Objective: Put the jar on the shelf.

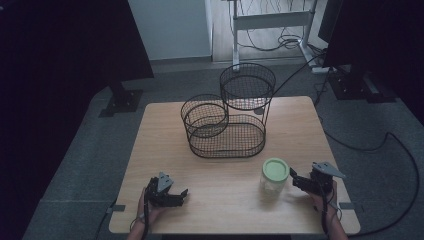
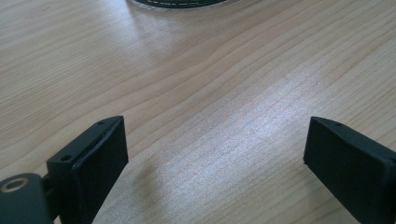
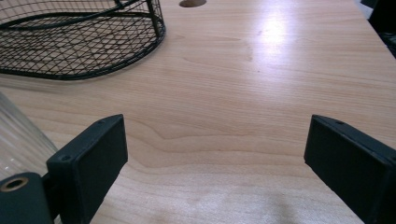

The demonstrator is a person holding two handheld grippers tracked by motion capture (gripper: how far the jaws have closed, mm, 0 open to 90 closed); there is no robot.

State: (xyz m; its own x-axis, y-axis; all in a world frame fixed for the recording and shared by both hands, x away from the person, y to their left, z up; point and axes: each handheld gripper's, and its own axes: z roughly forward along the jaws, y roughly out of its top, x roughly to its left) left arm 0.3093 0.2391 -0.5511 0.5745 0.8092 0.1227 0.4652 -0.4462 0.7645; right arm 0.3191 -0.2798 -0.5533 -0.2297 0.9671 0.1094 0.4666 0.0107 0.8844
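Note:
A clear glass jar (image 1: 274, 176) with a pale green lid stands on the wooden table (image 1: 165, 150), front right. Just to its right my right gripper (image 1: 296, 179) is open, its jaws wide apart and apart from the jar. The jar's ribbed glass wall (image 3: 18, 140) shows at the left edge of the right gripper view, beside the right gripper (image 3: 215, 158). My left gripper (image 1: 180, 196) lies open near the front left edge, nothing between its jaws; in its own view the left gripper (image 2: 215, 158) frames bare wood.
A black wire basket stand (image 1: 227, 122) with three tiers occupies the table's middle back; its low oval tier (image 3: 79, 42) lies ahead and left of the right gripper. Its rim (image 2: 177, 3) peeks in at the top of the left gripper view. Cables and dark stands ring the table.

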